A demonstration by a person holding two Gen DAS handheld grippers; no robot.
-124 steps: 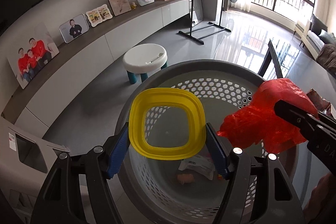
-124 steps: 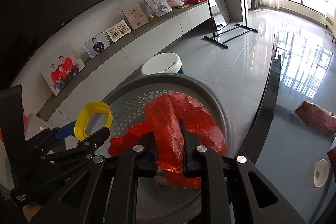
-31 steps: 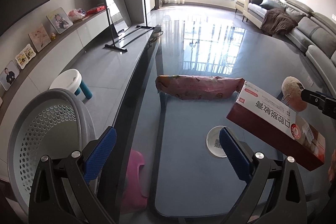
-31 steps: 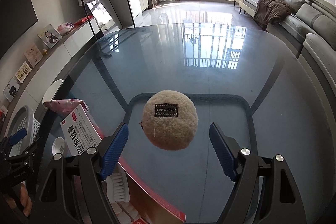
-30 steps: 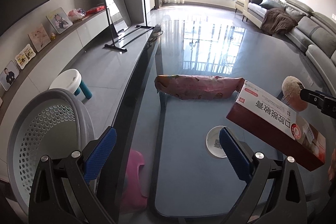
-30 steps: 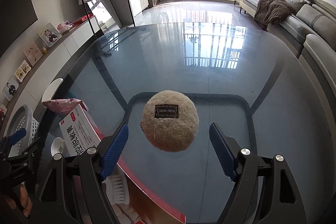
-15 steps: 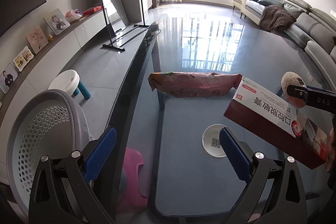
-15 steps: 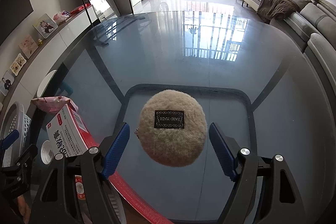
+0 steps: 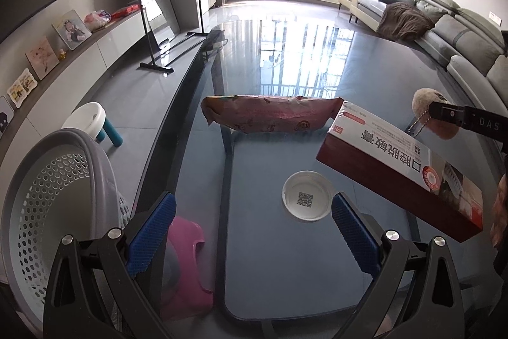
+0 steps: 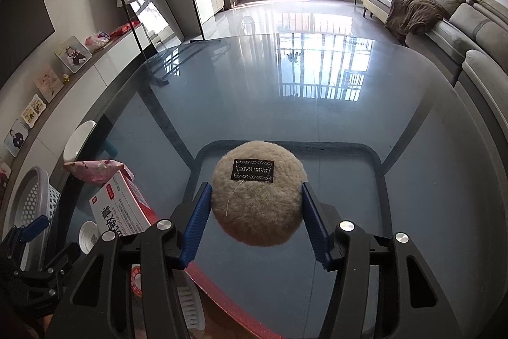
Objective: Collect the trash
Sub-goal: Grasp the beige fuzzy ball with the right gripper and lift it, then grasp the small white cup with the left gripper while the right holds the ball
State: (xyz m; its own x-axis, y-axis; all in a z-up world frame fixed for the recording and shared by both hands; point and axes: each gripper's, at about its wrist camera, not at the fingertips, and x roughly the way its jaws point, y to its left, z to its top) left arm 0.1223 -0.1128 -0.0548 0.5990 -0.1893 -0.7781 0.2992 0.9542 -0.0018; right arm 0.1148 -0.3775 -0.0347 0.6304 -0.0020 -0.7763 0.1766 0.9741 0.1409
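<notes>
A round beige fluffy pouch (image 10: 257, 202) with a black label lies on the glass table (image 10: 317, 91). My right gripper (image 10: 255, 212) is closing around it, and both blue pads touch its sides. The pouch (image 9: 425, 99) also shows at the far right of the left wrist view. My left gripper (image 9: 250, 231) is open with nothing between its fingers, over the table beside a white lid (image 9: 306, 199). Farther off lies a pink snack bag (image 9: 270, 115), and a red-and-white box (image 9: 397, 167) stands to the right. The grey perforated basket (image 9: 63, 148) is at the lower left, beside the table.
A pink plastic item (image 9: 187, 259) shows under the glass near the table's edge. A white stool (image 9: 85, 116) stands on the floor beyond the basket. A brush (image 10: 190, 307) lies by the box. A sofa (image 9: 460, 30) runs along the right.
The right gripper's jaws have narrowed onto the fluffy pouch, which now looks nearer. The left gripper has stayed open and almost still over the table.
</notes>
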